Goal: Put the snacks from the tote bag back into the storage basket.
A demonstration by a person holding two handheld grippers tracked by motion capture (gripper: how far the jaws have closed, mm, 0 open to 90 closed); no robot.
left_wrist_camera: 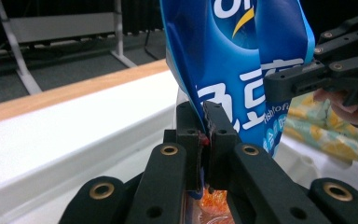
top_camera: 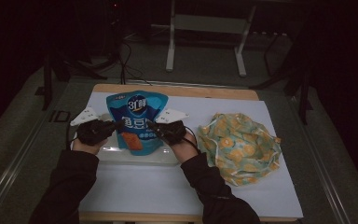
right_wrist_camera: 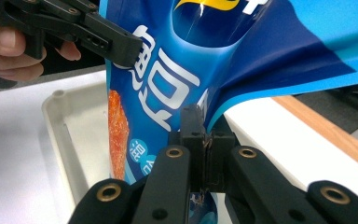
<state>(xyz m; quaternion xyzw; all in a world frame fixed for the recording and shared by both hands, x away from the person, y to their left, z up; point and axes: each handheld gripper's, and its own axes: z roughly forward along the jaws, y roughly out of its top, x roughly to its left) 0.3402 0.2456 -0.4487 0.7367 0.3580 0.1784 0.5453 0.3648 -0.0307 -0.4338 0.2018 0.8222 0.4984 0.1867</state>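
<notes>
A blue snack bag [top_camera: 136, 119] with white lettering and an orange window is held upright over a pale tray [top_camera: 158, 156]. My left gripper [top_camera: 119, 124] is shut on the bag's left edge. In the left gripper view the jaws pinch the blue film [left_wrist_camera: 228, 60] at the left gripper [left_wrist_camera: 204, 122]. My right gripper [top_camera: 153, 125] is shut on the bag's right edge. The right gripper view has the bag [right_wrist_camera: 177, 70] above the shut right gripper [right_wrist_camera: 204, 133], with the pale tray [right_wrist_camera: 70, 126] below.
A crumpled yellow and teal patterned cloth [top_camera: 238, 147] lies on the white sheet [top_camera: 168, 186] to the right of the tray. The wooden table edge [top_camera: 177, 89] runs behind the bag. A white frame stand [top_camera: 205, 28] is on the floor beyond.
</notes>
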